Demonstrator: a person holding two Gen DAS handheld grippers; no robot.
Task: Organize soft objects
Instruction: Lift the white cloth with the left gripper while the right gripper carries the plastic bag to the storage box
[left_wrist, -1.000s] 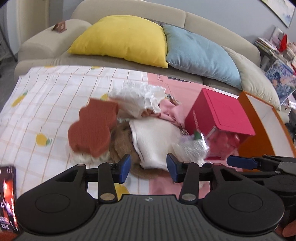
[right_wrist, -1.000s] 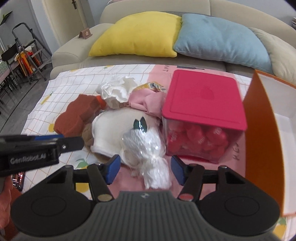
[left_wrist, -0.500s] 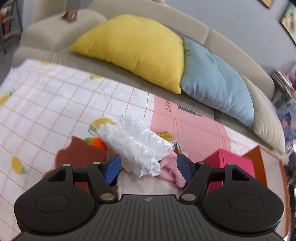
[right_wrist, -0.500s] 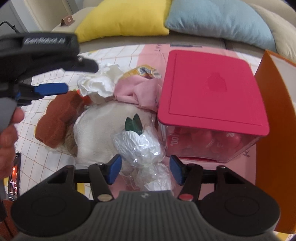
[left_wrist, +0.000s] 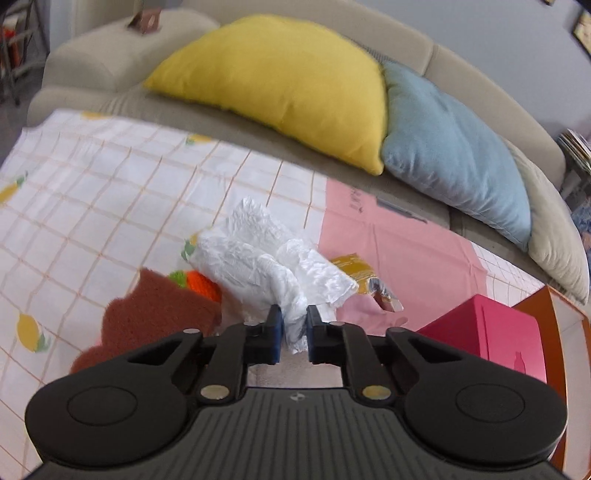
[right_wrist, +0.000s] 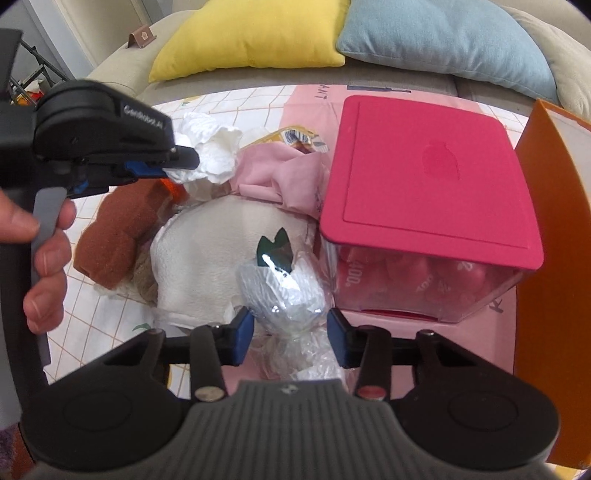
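Observation:
My left gripper (left_wrist: 293, 332) is shut on a white crinkled cloth (left_wrist: 266, 258), seen in the right wrist view too (right_wrist: 210, 147), at the top of a pile of soft things. The pile holds a brown plush piece (left_wrist: 155, 314), a pink cloth (right_wrist: 280, 173), a cream towel (right_wrist: 210, 243) and an orange knitted toy (left_wrist: 201, 286). My right gripper (right_wrist: 291, 332) is open, its blue pads either side of a clear plastic bag (right_wrist: 284, 291) with a dark green leaf on top.
A pink-lidded clear box (right_wrist: 424, 177) of red things stands right of the pile. An orange open box (right_wrist: 554, 229) is at the far right. A sofa with yellow (left_wrist: 280, 81) and blue (left_wrist: 454, 147) cushions runs behind the checked cloth (left_wrist: 92, 192).
My left gripper has risen over the pile and closed on the white crinkled cloth. My right gripper has moved forward around the plastic bag and narrowed slightly.

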